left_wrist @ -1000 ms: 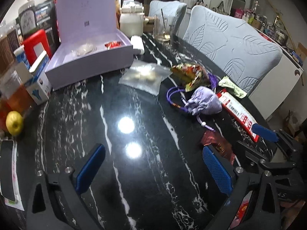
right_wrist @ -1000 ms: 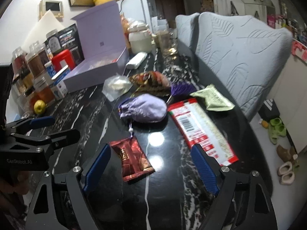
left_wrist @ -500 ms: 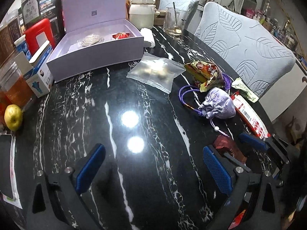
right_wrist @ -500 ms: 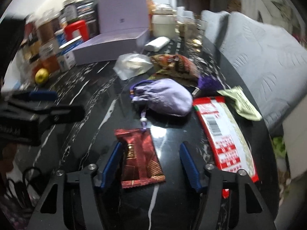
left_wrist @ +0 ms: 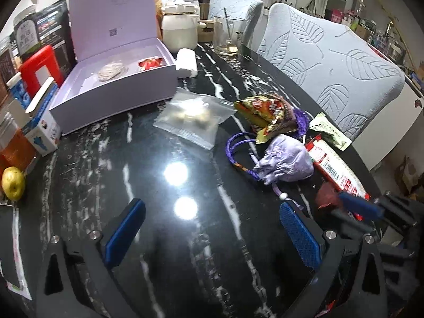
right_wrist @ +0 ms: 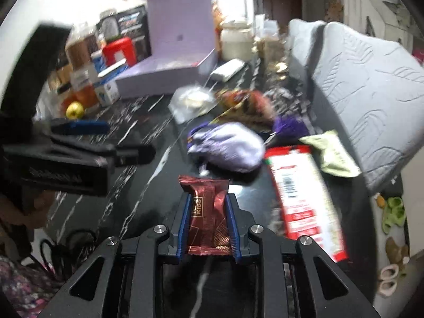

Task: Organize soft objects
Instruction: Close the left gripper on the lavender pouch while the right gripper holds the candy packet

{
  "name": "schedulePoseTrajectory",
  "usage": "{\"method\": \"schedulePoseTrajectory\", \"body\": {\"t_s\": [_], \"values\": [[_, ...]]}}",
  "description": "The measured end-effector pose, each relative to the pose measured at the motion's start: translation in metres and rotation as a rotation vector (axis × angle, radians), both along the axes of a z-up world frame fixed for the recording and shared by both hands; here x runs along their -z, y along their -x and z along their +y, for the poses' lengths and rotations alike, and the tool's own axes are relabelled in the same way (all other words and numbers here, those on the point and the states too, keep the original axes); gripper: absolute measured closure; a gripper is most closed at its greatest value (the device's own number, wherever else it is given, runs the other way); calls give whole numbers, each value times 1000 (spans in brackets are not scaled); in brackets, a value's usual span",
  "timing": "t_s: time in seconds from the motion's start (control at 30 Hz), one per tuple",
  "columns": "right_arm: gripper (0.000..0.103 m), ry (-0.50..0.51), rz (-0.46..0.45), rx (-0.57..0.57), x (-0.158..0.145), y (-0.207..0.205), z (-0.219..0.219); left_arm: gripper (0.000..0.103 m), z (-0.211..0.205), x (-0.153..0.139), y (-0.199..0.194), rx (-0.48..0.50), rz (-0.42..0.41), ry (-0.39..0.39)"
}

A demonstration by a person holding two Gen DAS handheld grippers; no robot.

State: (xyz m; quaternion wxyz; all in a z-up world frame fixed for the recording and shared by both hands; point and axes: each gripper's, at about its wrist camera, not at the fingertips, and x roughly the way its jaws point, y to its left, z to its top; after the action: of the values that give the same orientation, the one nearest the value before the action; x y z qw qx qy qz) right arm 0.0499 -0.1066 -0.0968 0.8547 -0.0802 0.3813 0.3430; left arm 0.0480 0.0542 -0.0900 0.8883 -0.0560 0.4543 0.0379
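Since half a second ago the right gripper [right_wrist: 209, 222] has closed: its jaws, which then stood either side of the dark red wrapped sweet [right_wrist: 208, 212], now clamp it across its width, with the wrapper's top end sticking out beyond the pads. The grip sits low on the packet, probably so the soft wrapper does not fold over and slip. The blur in the right wrist view suggests the hand is moving, and the sweet looks lifted off the table, though I cannot be sure.

The left gripper [left_wrist: 212, 235] hovers with jaws wide apart and empty over the bare near part of the black marble table [left_wrist: 159, 238], likely kept out of the way.

The purple box [left_wrist: 111, 90] stands with its lid up towards the far left edge, already holding a pale pouch [left_wrist: 111, 70] and a red wrapper [left_wrist: 149, 63], so it seems the place for the sweet. Waiting near the right edge are the lilac drawstring pouch [left_wrist: 286, 161], the clear zip bag [left_wrist: 193, 118], the patterned foil bag [left_wrist: 265, 111], the long red packet [left_wrist: 336, 169] and the green sachet [left_wrist: 331, 132].
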Motion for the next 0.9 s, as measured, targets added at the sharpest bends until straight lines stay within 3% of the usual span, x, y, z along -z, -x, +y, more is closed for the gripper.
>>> {"method": "schedulePoseTrajectory", "body": {"t_s": [0.43,0.6,0.8,0.87,0.9], "values": [[77,-4,-6,155,-15,-21,-53,0,-46,9,-41,120,-4,72],[77,-2,-11,193,-18,-29,-65,0,-59,11,-58,128,-16,25],[77,-27,-36,261,-25,-37,-82,0,-67,20,-76,171,31,14],[77,-27,-31,277,-25,-40,-83,5,-68,25,-78,187,43,22],[77,-28,-26,282,-25,-41,-84,18,-66,28,-78,190,54,32]]}}
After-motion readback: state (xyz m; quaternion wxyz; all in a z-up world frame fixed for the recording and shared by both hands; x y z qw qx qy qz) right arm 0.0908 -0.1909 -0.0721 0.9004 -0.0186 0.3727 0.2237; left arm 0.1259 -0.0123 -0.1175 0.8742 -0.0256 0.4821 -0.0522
